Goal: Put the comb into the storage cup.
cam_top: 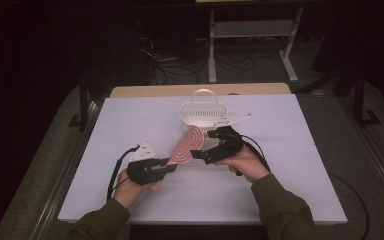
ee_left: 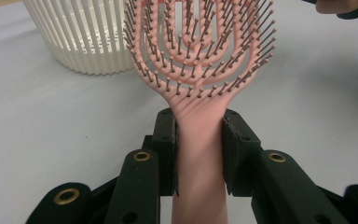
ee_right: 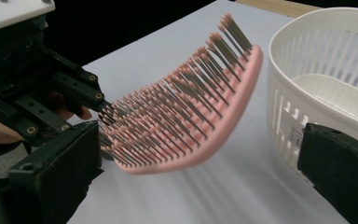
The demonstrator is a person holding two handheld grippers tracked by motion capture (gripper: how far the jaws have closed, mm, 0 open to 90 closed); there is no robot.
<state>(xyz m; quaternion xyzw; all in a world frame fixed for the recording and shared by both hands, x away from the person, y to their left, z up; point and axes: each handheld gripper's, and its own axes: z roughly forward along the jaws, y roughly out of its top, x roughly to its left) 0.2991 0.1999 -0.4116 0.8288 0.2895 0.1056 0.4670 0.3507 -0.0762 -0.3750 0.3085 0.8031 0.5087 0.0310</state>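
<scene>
Two hands are holding black grippers low over the pale grey tabletop (cam_top: 130, 125). On the left gripper (cam_top: 169, 165), the jaws are squeezing the smooth handle of the pink plastic hairbrush with brown bristles (ee_left: 200, 70), one pad on each side. That brush is sticking up off the tabletop, just in front of the white slatted plastic basket (cam_top: 200, 114). On the right gripper (cam_top: 203, 144), the jaws are standing wide apart around the brush head, not touching it.

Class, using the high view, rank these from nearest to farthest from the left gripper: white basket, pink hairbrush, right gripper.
1. Pink hairbrush: clamped in the left gripper by its handle.
2. Right gripper: just right, beside the brush head.
3. White basket: farther back, mid-table.
</scene>
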